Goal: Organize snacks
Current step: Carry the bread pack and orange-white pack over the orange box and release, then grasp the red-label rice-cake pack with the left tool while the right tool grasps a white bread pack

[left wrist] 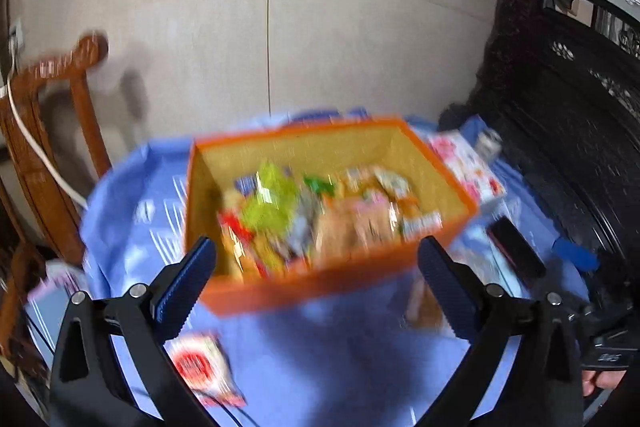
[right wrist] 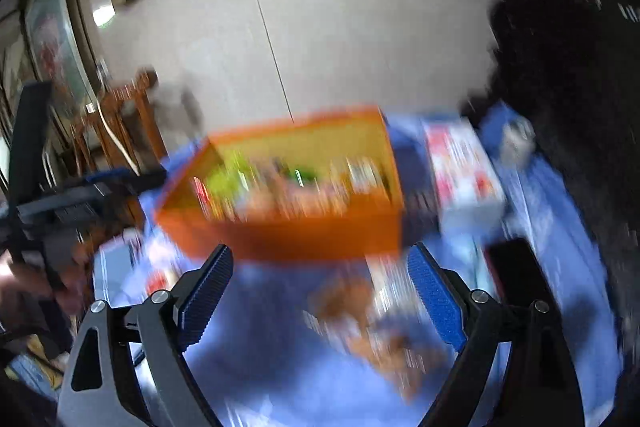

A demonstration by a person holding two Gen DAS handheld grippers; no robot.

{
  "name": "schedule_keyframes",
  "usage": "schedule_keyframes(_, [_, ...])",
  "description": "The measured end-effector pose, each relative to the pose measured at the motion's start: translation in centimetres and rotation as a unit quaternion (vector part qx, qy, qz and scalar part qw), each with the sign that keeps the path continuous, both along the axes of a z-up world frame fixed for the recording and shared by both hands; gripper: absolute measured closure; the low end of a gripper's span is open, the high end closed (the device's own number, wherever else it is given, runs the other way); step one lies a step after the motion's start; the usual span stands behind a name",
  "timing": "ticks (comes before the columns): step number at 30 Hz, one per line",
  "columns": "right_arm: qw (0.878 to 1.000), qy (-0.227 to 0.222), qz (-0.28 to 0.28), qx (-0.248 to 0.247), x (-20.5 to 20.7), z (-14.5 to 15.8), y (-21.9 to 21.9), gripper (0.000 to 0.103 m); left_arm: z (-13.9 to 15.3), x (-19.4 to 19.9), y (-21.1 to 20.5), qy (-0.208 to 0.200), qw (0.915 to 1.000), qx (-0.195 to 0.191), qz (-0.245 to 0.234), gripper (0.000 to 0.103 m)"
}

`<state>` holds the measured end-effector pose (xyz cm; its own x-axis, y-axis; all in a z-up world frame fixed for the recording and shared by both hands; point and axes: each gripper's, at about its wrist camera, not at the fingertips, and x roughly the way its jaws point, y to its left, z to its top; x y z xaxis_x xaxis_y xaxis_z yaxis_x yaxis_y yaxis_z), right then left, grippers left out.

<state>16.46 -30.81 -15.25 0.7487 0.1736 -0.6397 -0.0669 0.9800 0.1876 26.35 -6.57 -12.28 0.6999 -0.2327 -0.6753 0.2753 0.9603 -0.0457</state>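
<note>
Currently both views are motion-blurred; details of individual packets cannot be read.

Left gripper (left wrist: 316,281): jaws spread wide, nothing between the pads. Right gripper (right wrist: 320,289): likewise wide and empty. Both tilt down toward the table.

The orange box (left wrist: 304,285) sits on the blue tablecloth (left wrist: 320,367), open-topped, already loaded with a mixed pile of snack packets (left wrist: 320,215). Judgement: it serves as the collecting bin, placed mid-table so either hand can reach it.

Loose items remain outside the box:
- red-and-white packet (left wrist: 204,367), flat on the cloth, low in the left wrist view, just inside the left finger and nearer the camera than the box.
- brown packet (right wrist: 372,331), flat on the cloth in front of the box; in the right wrist view it lies between the two fingers, slightly toward the right one, apart from both pads.
- white-and-red carton (right wrist: 464,171), just beside the box's right wall.
- black flat object (right wrist: 516,275), right of the right gripper; identity unclear.

Judgement: the open jaws suit an approach for the next pick. The brown packet looks the likeliest target for the right gripper, the red-and-white packet for the left. Task partly done, since several items are still loose.

A wooden chair (left wrist: 52,163) stands beyond the table's left edge.
</note>
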Motion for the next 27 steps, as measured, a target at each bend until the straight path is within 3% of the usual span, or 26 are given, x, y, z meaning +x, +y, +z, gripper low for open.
schedule_keyframes(4, [0.998,0.064,-0.008,-0.023,-3.0,-4.1,-1.0,0.013,-3.5,-3.1,0.5,0.04,0.999,0.009,-0.019,0.004])
schedule_keyframes(8, [0.996,0.08,-0.029,-0.014,-3.6,-5.6,-2.1,0.013,-5.4,-5.1,1.3,0.057,0.9979,0.019,-0.025,0.004])
schedule_keyframes(12, [0.996,0.075,-0.055,0.004,-0.9,-5.6,-3.3,0.013,-6.0,-5.3,2.5,0.069,0.9974,0.013,-0.01,0.004])
schedule_keyframes(16, [0.995,0.08,-0.049,-0.03,3.5,-5.8,-3.5,0.013,-5.9,-4.9,3.4,0.071,0.9974,0.006,0.003,0.004])
schedule_keyframes(22, [0.989,0.125,-0.028,-0.071,9.5,-8.4,-3.4,0.013,-6.0,-4.5,5.2,0.066,0.9974,0.01,0.027,0.004])
schedule_keyframes(27, [0.982,0.168,-0.014,-0.08,11.4,-11.3,-3.6,0.014,-6.7,-4.0,8.2,0.073,0.9948,0.015,0.069,0.004])
